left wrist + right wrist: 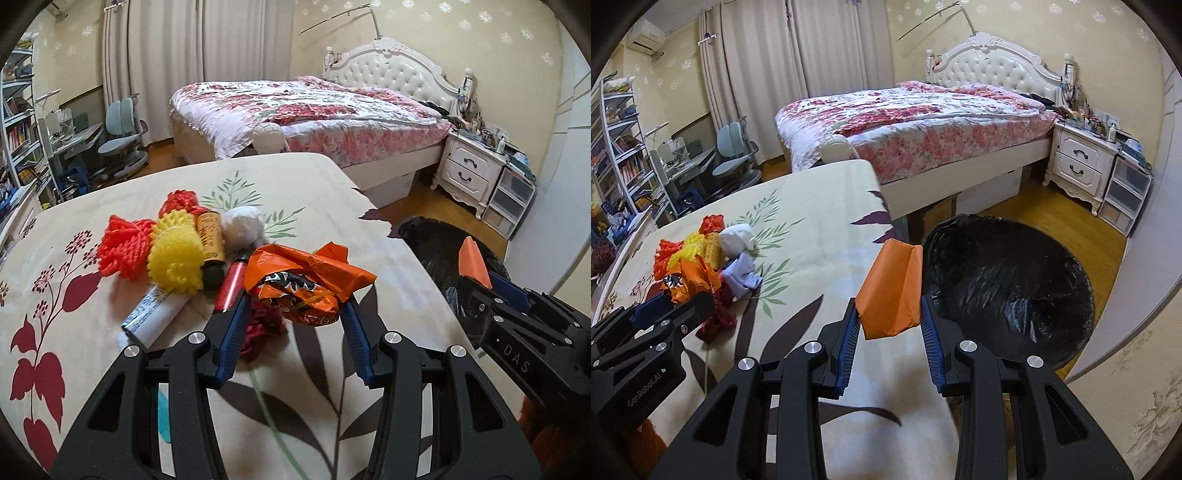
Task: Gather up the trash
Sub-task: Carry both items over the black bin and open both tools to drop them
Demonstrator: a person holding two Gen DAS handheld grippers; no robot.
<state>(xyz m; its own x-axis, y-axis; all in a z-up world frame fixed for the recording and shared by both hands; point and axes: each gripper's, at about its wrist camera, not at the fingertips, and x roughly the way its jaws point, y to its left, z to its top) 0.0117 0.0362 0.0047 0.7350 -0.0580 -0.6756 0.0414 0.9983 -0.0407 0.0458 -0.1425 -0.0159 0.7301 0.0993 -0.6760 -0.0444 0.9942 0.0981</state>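
My left gripper (295, 304) is shut on a crumpled orange snack wrapper (306, 280) over the floral tablecloth (314, 184). Behind it lies a pile of trash: red foam net (125, 247), yellow foam net (177, 258), a brown bottle (211, 240), a white paper ball (242, 225), a red stick (231, 286), a white tube (155, 317) and a red crumpled wrapper (264, 328). My right gripper (888, 314) is shut on a folded orange paper piece (892, 291) at the table's right edge. Just right of it is the black-lined bin (1008, 291).
The bin stands on the wooden floor (1052, 206) between table and bed (923, 122). A white nightstand (1082, 166) and plastic drawers (1126, 195) are at the far right. A desk with a chair (735, 158) and bookshelves (617, 147) stand at the left.
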